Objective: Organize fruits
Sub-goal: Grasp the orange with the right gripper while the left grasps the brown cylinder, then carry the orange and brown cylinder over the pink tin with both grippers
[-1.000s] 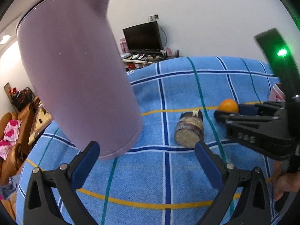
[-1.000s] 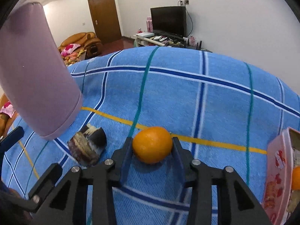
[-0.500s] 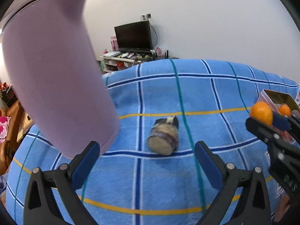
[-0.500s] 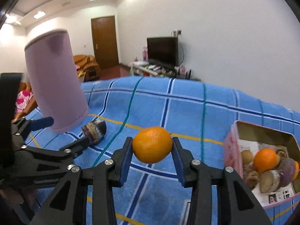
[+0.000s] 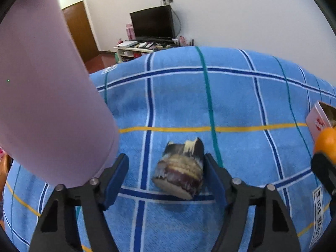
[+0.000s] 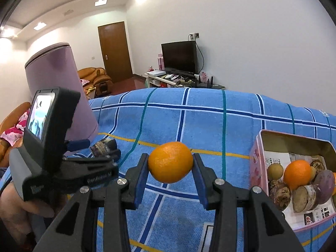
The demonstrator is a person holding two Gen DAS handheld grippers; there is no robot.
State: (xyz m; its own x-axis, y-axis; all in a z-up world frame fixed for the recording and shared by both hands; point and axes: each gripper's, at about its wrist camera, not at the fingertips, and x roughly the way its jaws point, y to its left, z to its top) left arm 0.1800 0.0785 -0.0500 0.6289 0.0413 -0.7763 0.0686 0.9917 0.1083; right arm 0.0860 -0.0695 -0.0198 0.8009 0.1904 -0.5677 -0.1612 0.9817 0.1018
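My right gripper (image 6: pixel 170 169) is shut on an orange (image 6: pixel 170 162) and holds it in the air above the blue checked cloth (image 6: pixel 210 126), left of a pink tin box (image 6: pixel 258 168) that holds several fruits. The orange also shows at the right edge of the left wrist view (image 5: pixel 326 145). My left gripper (image 5: pixel 164 172) is open, its fingers on either side of a dark purple-and-cream cut fruit piece (image 5: pixel 180 172) lying on the cloth (image 5: pixel 231 96). That piece also shows in the right wrist view (image 6: pixel 104 146), partly hidden by the left gripper (image 6: pixel 100 155).
A tall lilac kettle (image 5: pixel 48 96) stands on the cloth just left of my left gripper; it also shows in the right wrist view (image 6: pixel 63 79). The pink box's corner (image 5: pixel 319 119) sits at the right. A TV stand, door and sofa lie beyond the table.
My left gripper has moved forward so the cut fruit piece now lies between its fingers. My right gripper has lifted the orange and carried it to the right, towards the pink box.
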